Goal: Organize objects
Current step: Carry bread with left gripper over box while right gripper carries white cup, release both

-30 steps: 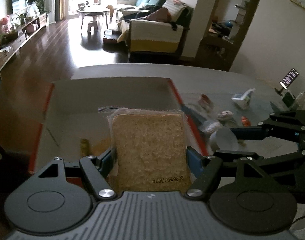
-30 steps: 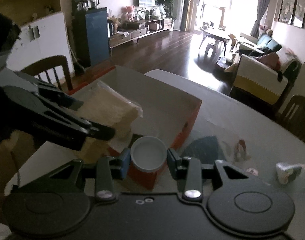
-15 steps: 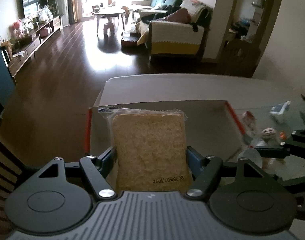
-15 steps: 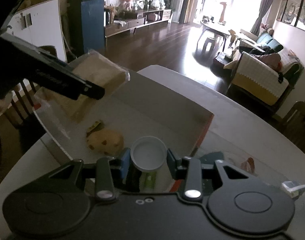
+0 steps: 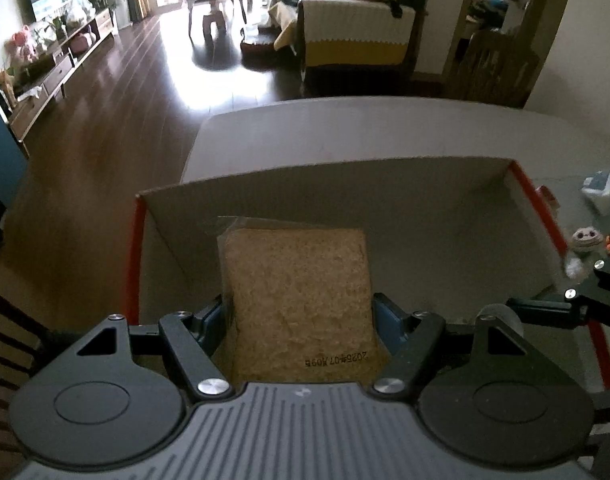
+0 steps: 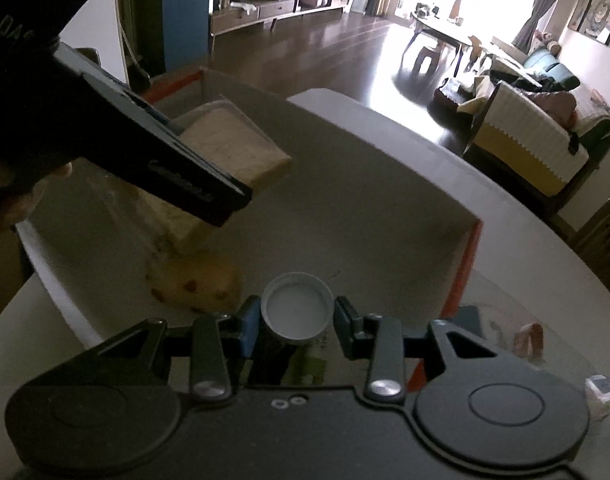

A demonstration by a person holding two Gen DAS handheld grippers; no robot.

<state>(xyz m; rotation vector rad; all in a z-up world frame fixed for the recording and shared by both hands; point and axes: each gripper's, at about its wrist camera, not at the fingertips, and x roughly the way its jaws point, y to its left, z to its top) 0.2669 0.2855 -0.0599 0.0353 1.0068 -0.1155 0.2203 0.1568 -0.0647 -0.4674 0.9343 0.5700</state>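
Both grippers now farther over box than half a second ago. Left gripper [image 5: 299, 312] clamps bagged bread slice [image 5: 297, 300], held above cardboard box [image 5: 345, 184]. Right gripper [image 6: 297, 322] grips white-capped bottle [image 6: 297, 310] over box, beside bun [image 6: 203, 286] on box floor.

The bread [image 5: 299, 304] I'm carrying is a tan, coarse-crumbed slice sealed in clear plastic, a printed date code near its lower edge. It is pinched by its two side edges and sits flat, above the open box [image 5: 385, 192]. The box is cardboard, grey-brown inside with red outer edges, and stands on the table. The bottle [image 6: 297, 312] I hold has a white round cap facing the right wrist camera and a dark body with a green label; it is above the box's near side. A brown speckled bun [image 6: 203, 284] lies on the box floor, under the bread.
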